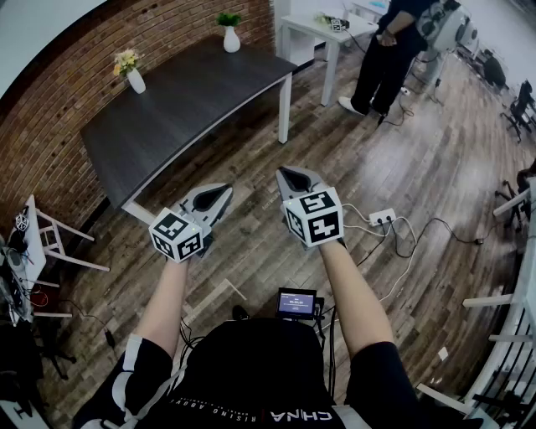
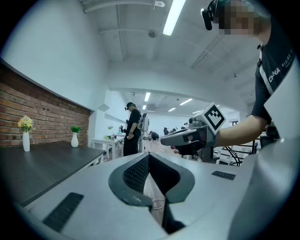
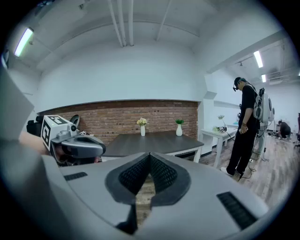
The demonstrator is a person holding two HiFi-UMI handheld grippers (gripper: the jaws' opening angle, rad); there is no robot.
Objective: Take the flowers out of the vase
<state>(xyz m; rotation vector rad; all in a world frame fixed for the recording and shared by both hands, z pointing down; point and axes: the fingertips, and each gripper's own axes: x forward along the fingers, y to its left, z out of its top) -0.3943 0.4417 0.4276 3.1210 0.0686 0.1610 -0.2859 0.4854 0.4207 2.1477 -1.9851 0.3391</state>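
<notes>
- The flowers (image 1: pixel 126 60), a pale yellow and pink bunch, stand upright in a white vase (image 1: pixel 136 82). It sits at the far left end of a dark tabletop (image 1: pixel 193 105), against the brick wall (image 1: pixel 50 126). From the fingers this is well ahead and off to the left, far out of reach.
- The left gripper (image 1: pixel 219 193) is held out over the wooden floor (image 1: pixel 360 167), roughly level. Its fingers (image 2: pixel 136 174) are clenched together with nothing between them.
- A second vase (image 1: pixel 231 39) holding a green plant (image 1: pixel 228 18) stands further right on the same tabletop, ahead of both sets of fingers and just as far off.
- The right gripper (image 1: pixel 293 178) hangs just beside the left one and tips slightly downward. Its fingers (image 3: pixel 135 176) are likewise clenched on nothing, and in its own view the flowers lie straight ahead, beyond the fingertips.
- A person (image 1: pixel 387 46) stands far right of the fingers, well away from the tabletop.
- Step in hand, as I judge it: the approach. Nothing has been touched, and the flowers are in the vase.
- The next move calls for closing the gap to the tabletop's left end and spreading one pair of fingers. They should close on the stems just above the vase's rim and draw straight up. The other fingers could steady the narrow vase, which looks easy to tip.
</notes>
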